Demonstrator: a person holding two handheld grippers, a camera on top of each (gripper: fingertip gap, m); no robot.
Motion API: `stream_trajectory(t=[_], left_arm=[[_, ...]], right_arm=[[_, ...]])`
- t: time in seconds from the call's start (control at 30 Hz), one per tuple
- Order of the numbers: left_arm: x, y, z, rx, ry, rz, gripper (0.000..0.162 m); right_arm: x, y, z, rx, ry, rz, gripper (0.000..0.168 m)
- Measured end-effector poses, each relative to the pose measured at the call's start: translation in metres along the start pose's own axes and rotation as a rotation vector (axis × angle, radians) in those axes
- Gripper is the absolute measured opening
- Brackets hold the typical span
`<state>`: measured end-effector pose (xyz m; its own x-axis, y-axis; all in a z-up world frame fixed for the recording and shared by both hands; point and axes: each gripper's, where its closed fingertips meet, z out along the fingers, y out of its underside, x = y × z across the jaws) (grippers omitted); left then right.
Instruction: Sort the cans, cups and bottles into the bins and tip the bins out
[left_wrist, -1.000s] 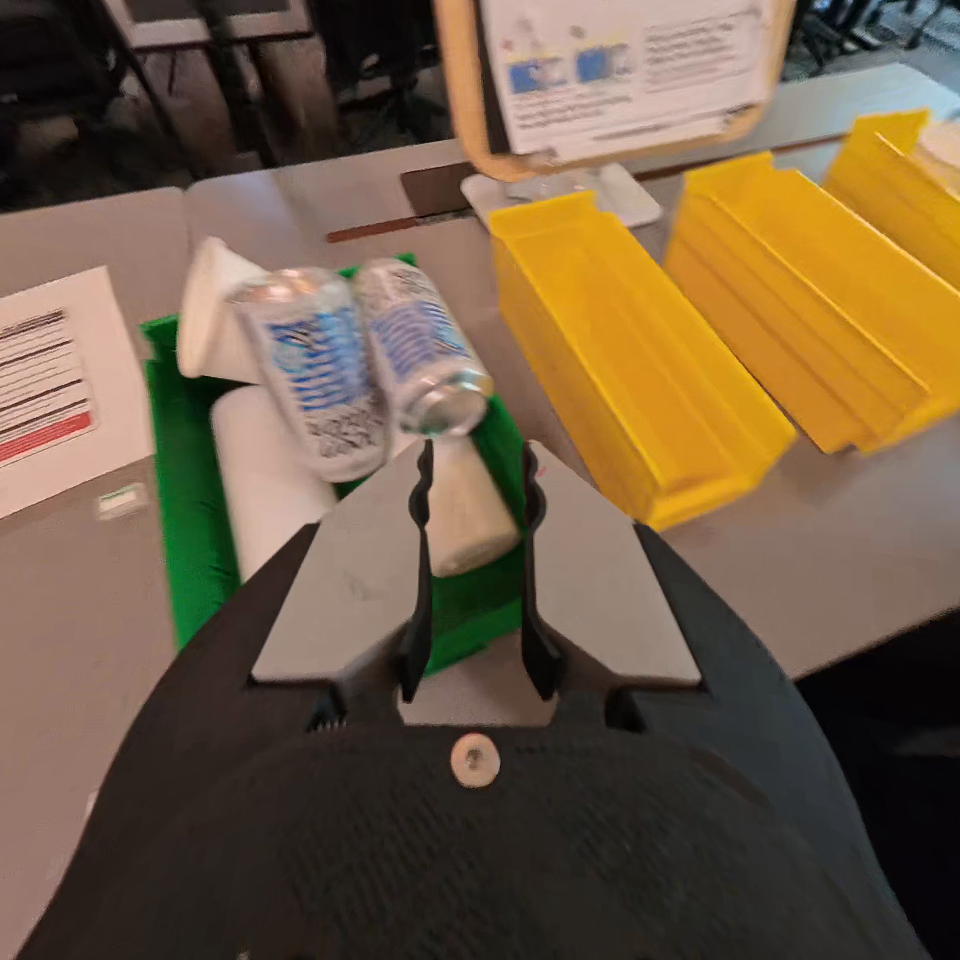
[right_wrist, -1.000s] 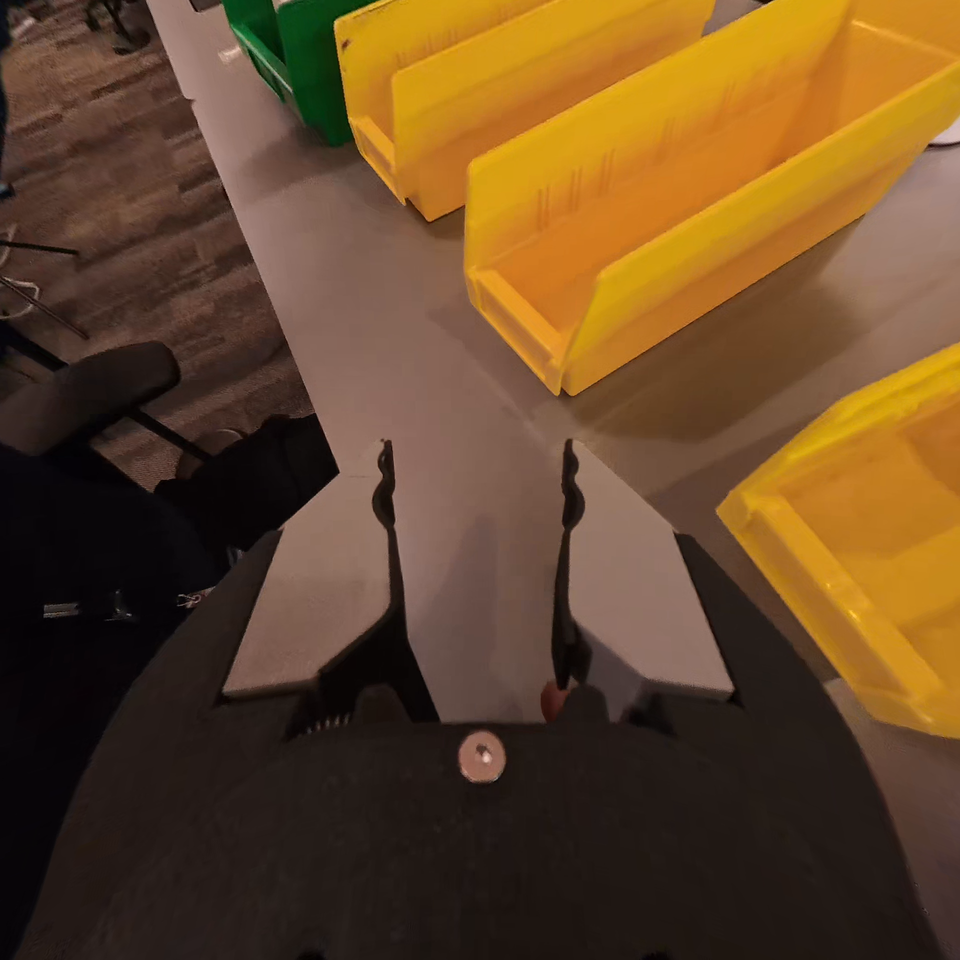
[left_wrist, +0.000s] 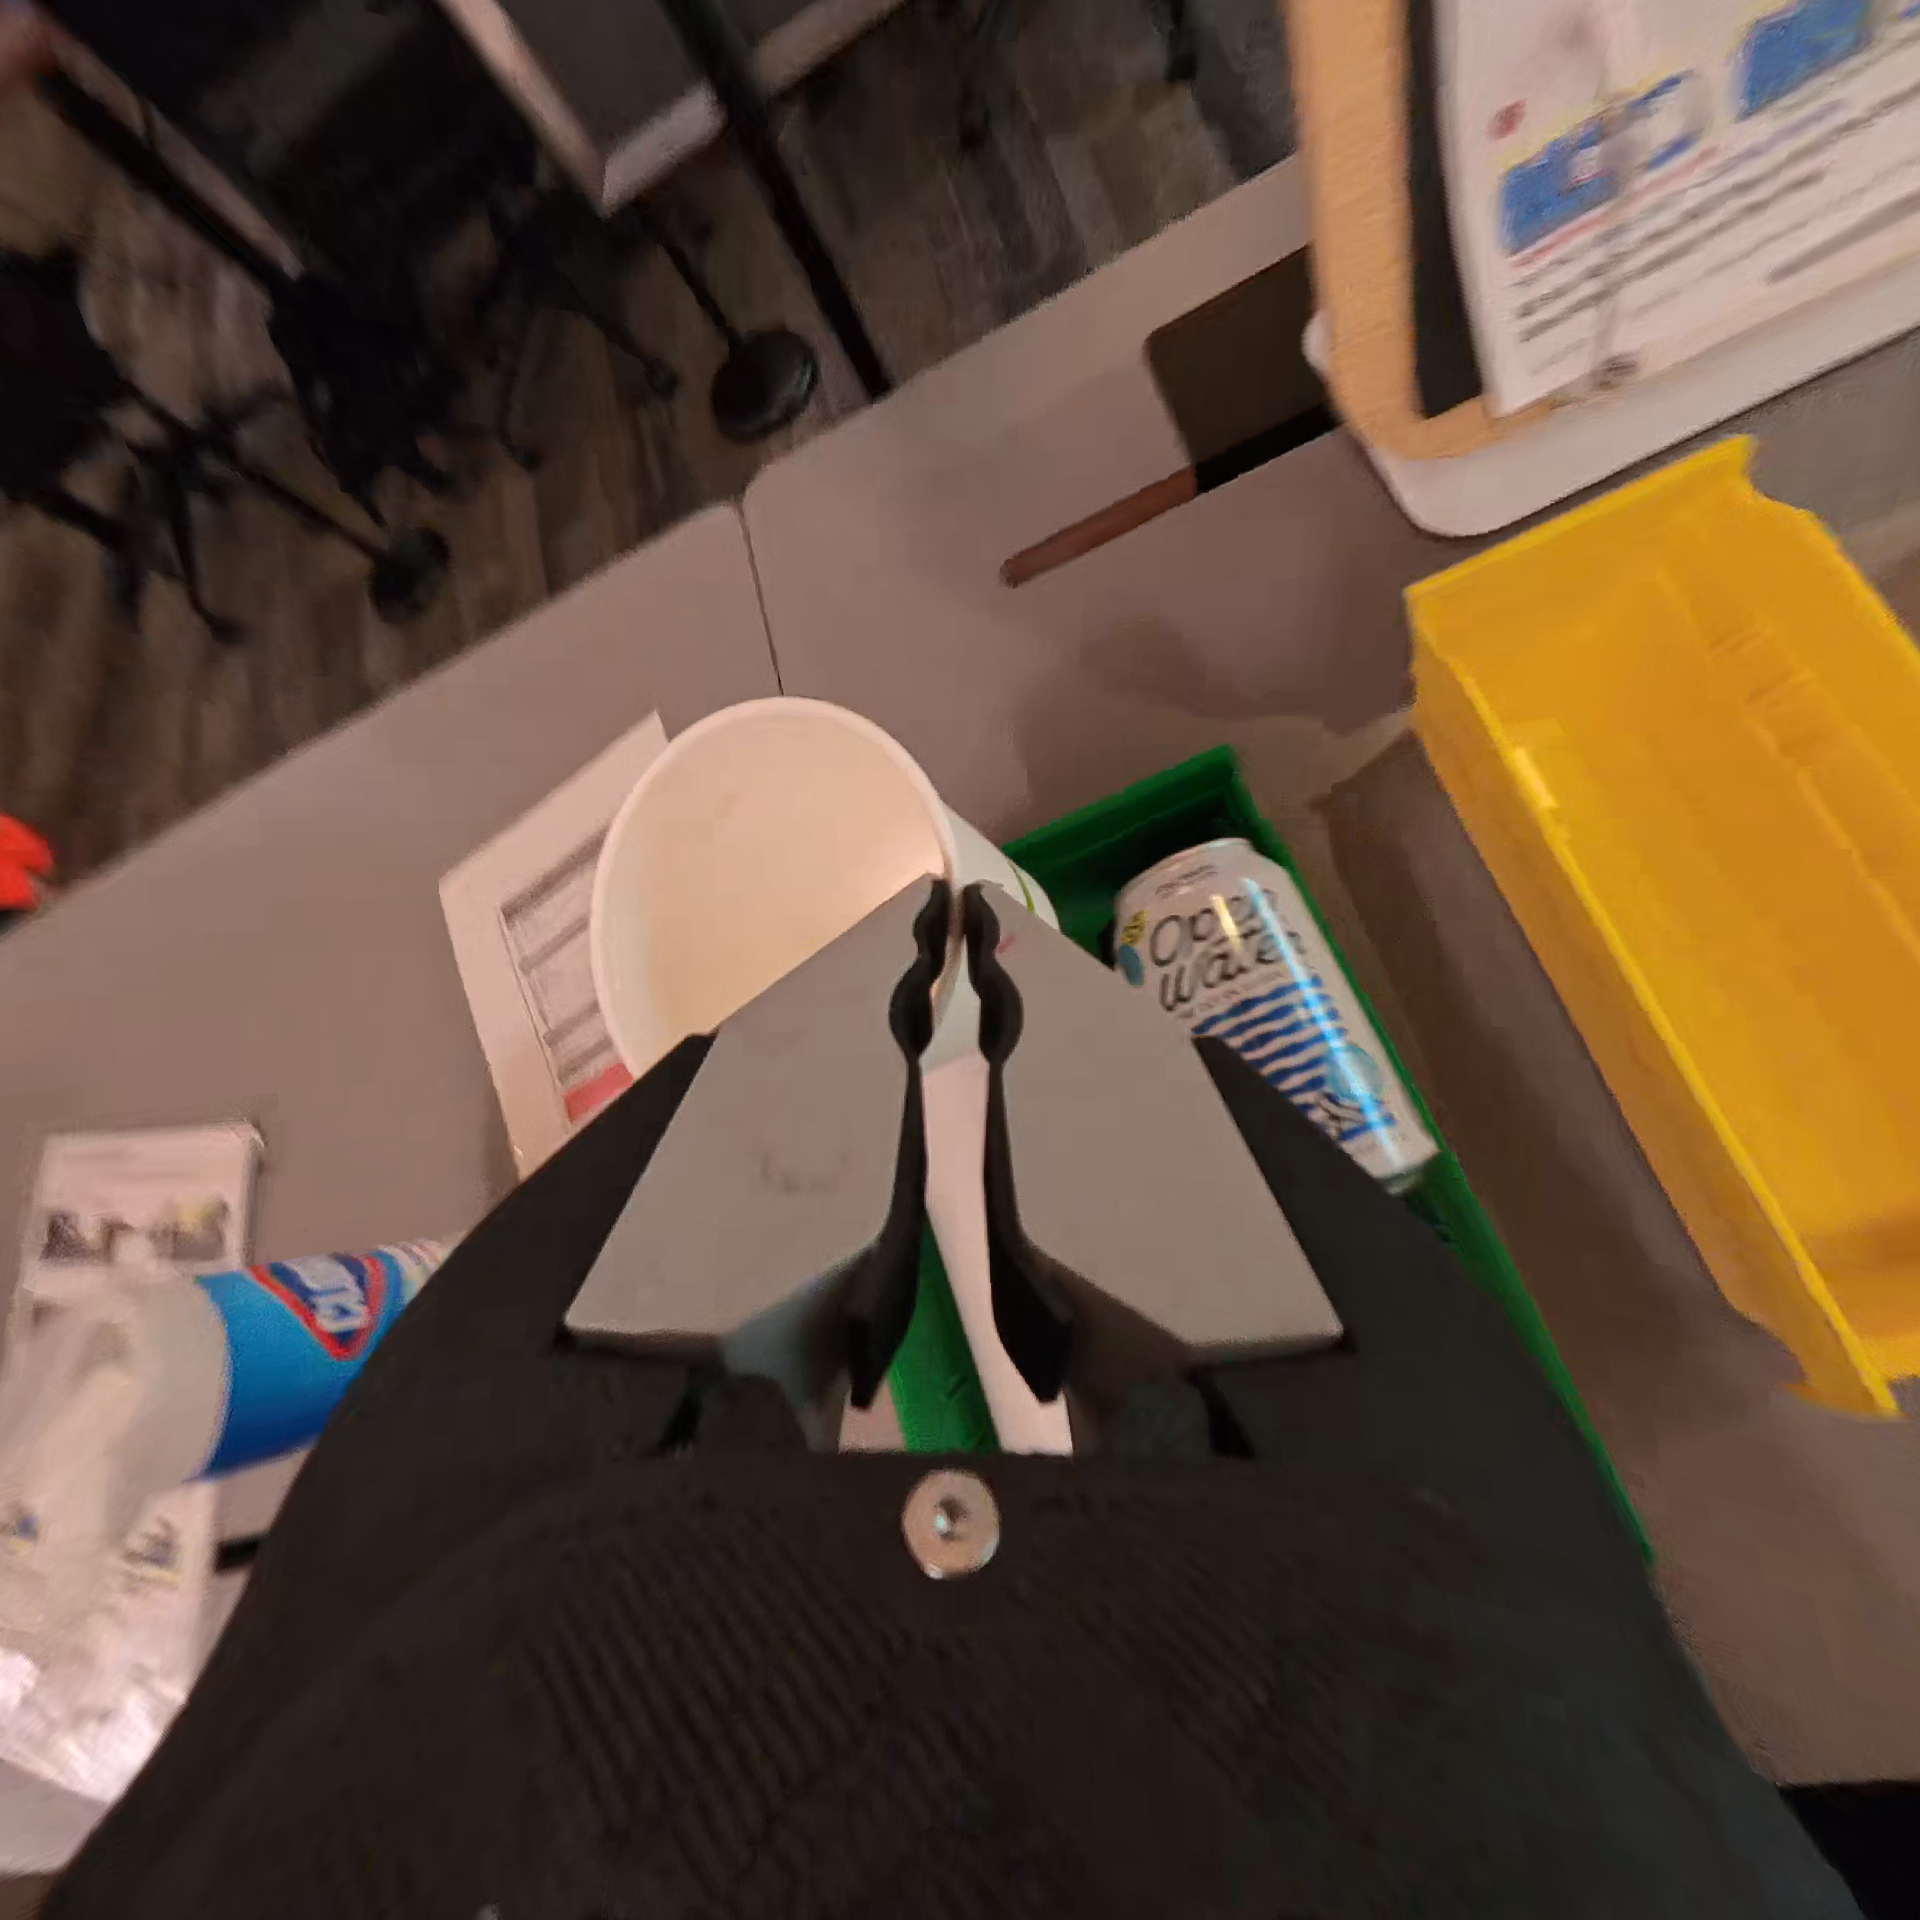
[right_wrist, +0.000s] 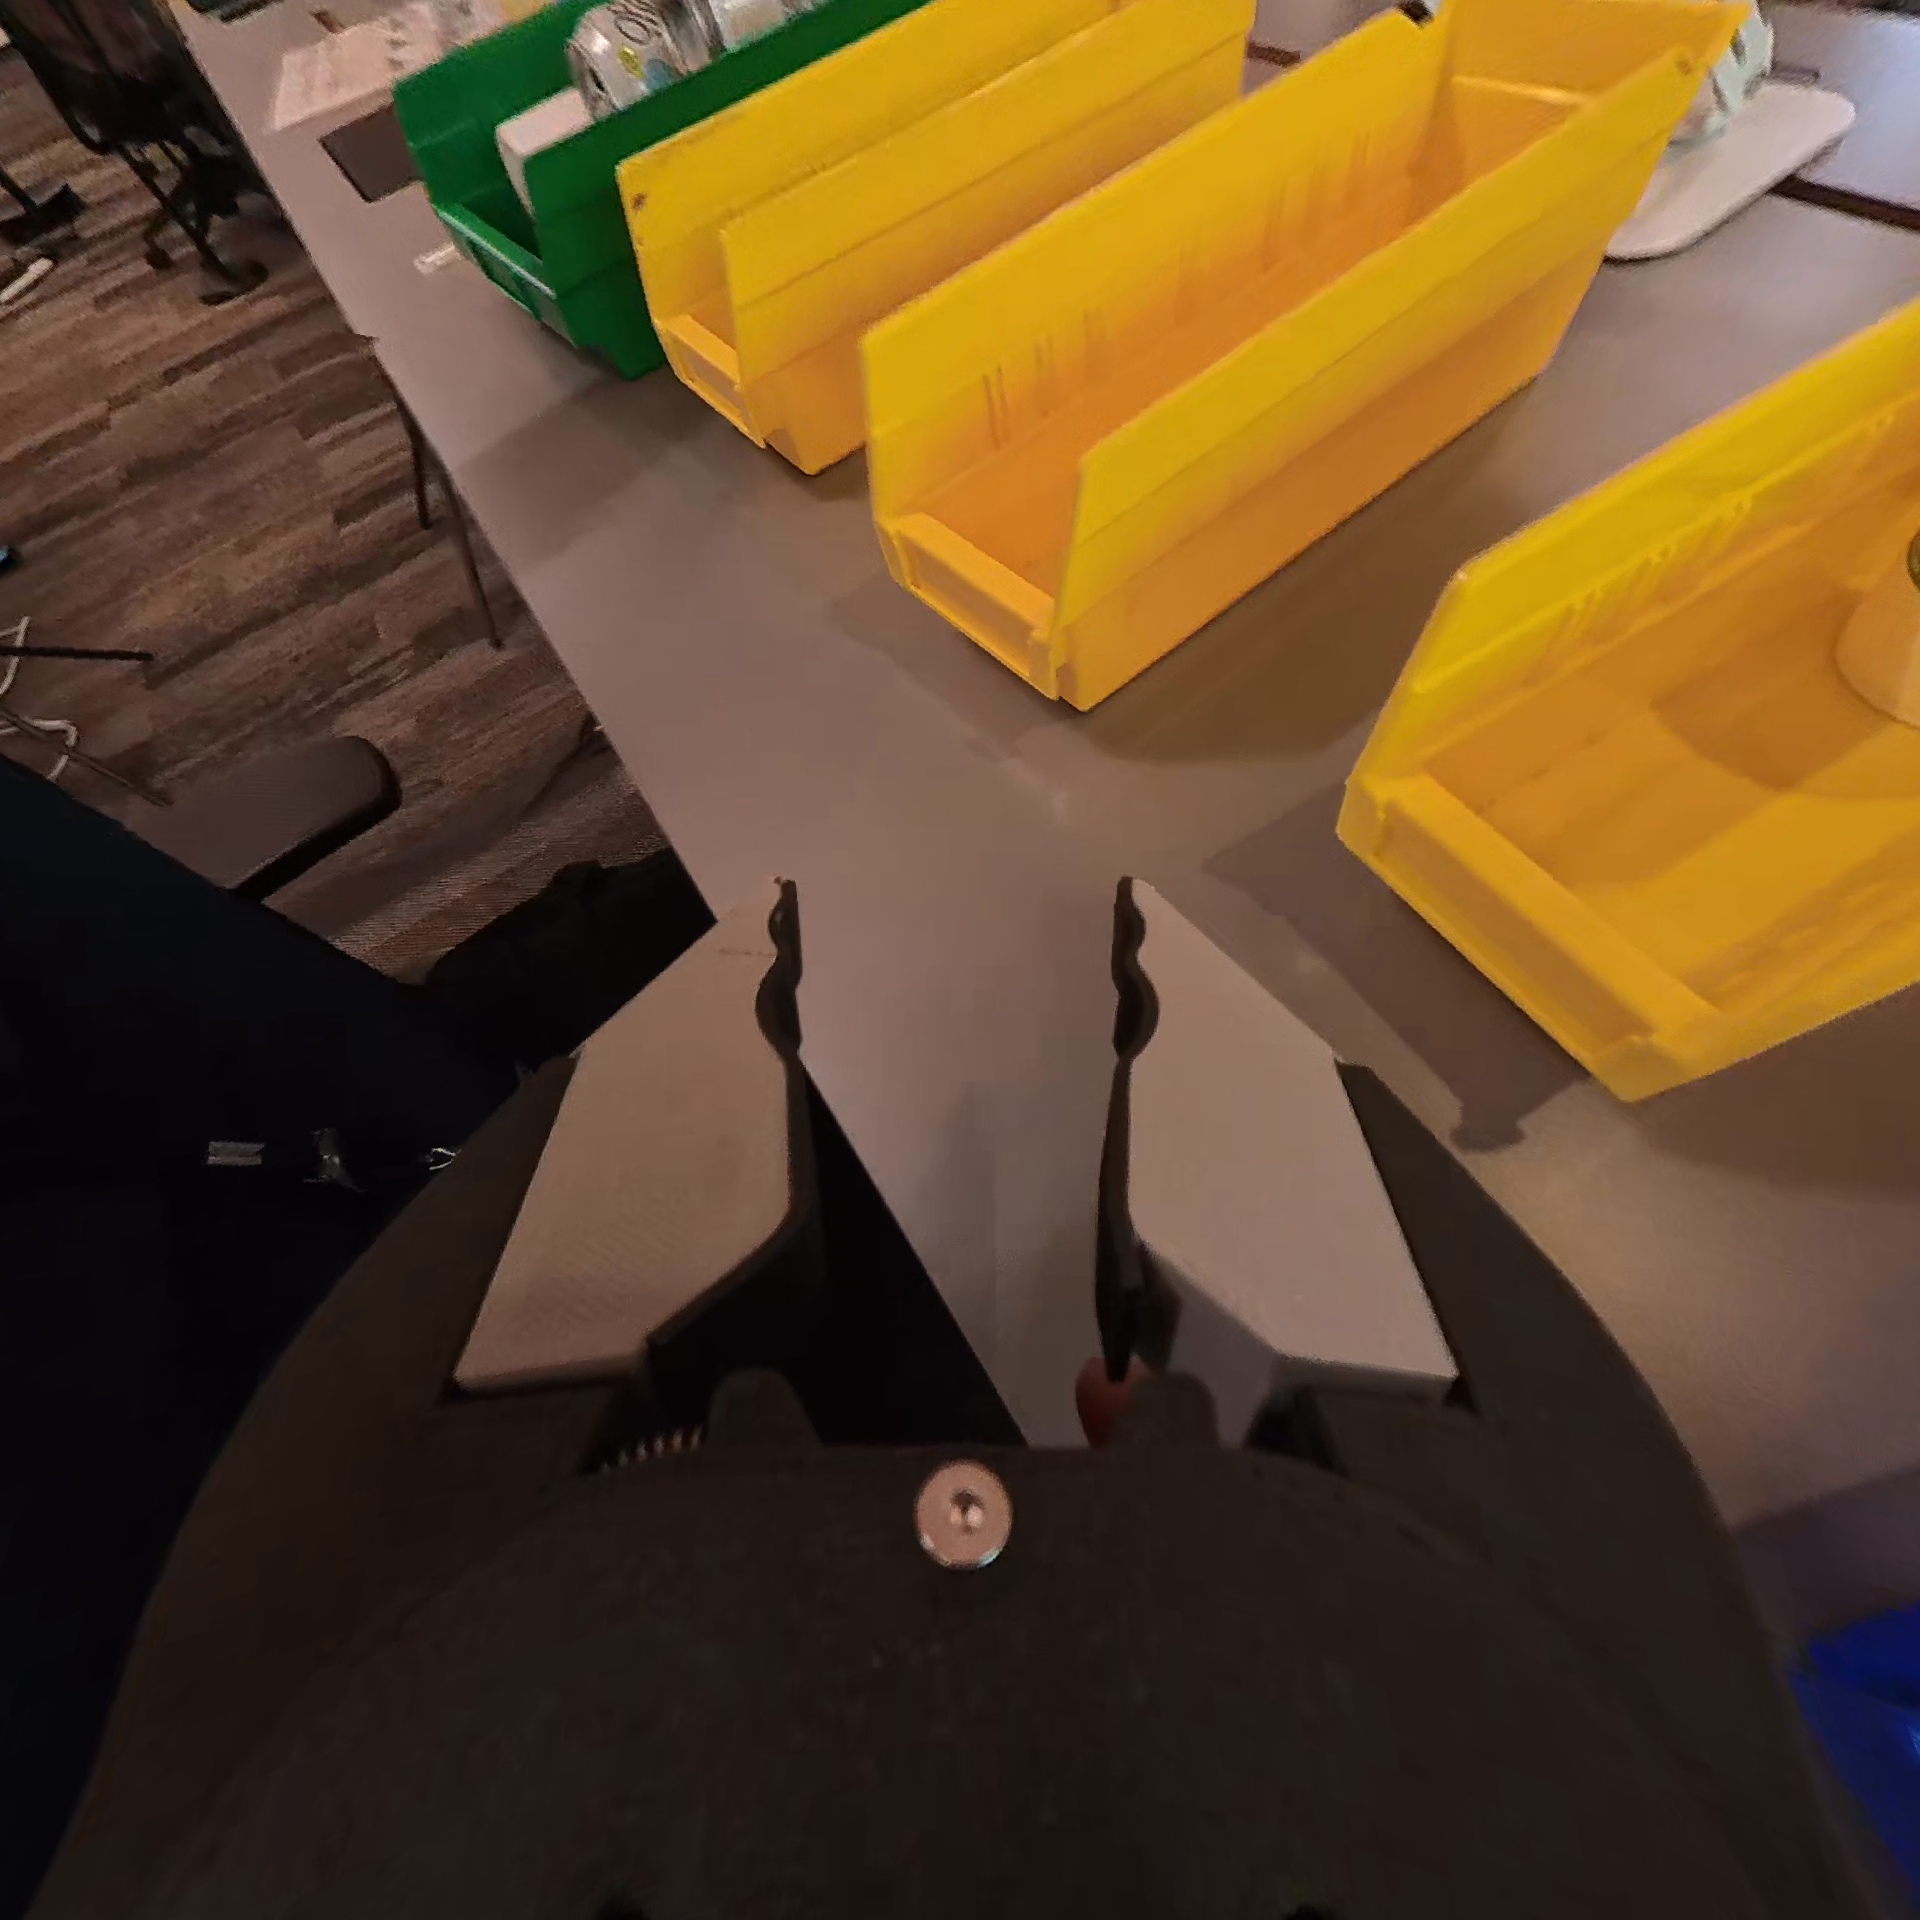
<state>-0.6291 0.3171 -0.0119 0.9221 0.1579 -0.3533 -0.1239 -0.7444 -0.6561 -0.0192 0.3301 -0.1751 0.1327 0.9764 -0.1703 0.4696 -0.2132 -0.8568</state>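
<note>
Left gripper (left_wrist: 954, 904) is clamped on the rim of a white paper cup (left_wrist: 764, 883), held at frame centre over the green bin (left_wrist: 1226, 800), where a can (left_wrist: 1262, 997) lies. Right gripper (right_wrist: 954, 914) is spread wide and empty above the grey tabletop (right_wrist: 790, 675), lower centre, with three yellow bins (right_wrist: 1226, 416) beyond it.

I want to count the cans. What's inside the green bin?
In the left wrist view, the green bin holds one can lying on its side and something white. The left tool, pinching a white cup by its rim, covers the rest.
</note>
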Motion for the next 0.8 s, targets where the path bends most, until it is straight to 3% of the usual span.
stream_trajectory(t=[0.03, 0.2, 0.3, 0.43, 0.5, 0.6, 0.63, 0.67, 0.73, 0.8], left_arm=[[0.015, -0.011, -0.017, 0.039, 0.019, 0.074, 0.0], [0.16, -0.035, -0.105, 0.189, 0.362, 0.619, 0.001], [0.274, -0.016, -0.162, 0.298, 0.669, 0.939, 0.001], [0.394, 0.02, -0.211, 0.401, 0.945, 1.193, 0.001], [0.437, 0.035, -0.225, 0.449, 1.062, 1.252, 0.001], [0.477, 0.053, -0.237, 0.496, 1.222, 1.273, 0.001], [0.485, 0.055, -0.234, 0.511, 1.231, 1.274, 0.001], [0.49, 0.054, -0.229, 0.524, 1.22, 1.271, 0.001], [0.495, 0.06, -0.222, 0.523, 1.264, 1.251, 0.001], [0.501, 0.065, -0.217, 0.541, 1.303, 1.207, 0.002]], right_arm=[[-0.006, -0.005, -0.003, 0.015, -0.023, -0.022, 0.06], [-0.061, -0.043, -0.019, 0.109, -0.259, -0.21, 0.063], [-0.092, -0.077, -0.026, 0.154, -0.374, -0.317, 0.062], [-0.13, -0.127, -0.03, 0.23, -0.476, -0.448, 0.06], [-0.142, -0.14, -0.024, 0.225, -0.482, -0.519, 0.062], [-0.148, -0.131, -0.001, 0.089, -0.451, -0.606, 0.061], [-0.146, -0.118, 0.008, 0.007, -0.443, -0.625, 0.025], [-0.148, -0.1, 0.013, -0.101, -0.483, -0.626, 0.001], [-0.145, -0.078, 0.021, -0.22, -0.505, -0.542, 0.002], [-0.145, -0.069, 0.022, -0.229, -0.544, -0.455, 0.001]])
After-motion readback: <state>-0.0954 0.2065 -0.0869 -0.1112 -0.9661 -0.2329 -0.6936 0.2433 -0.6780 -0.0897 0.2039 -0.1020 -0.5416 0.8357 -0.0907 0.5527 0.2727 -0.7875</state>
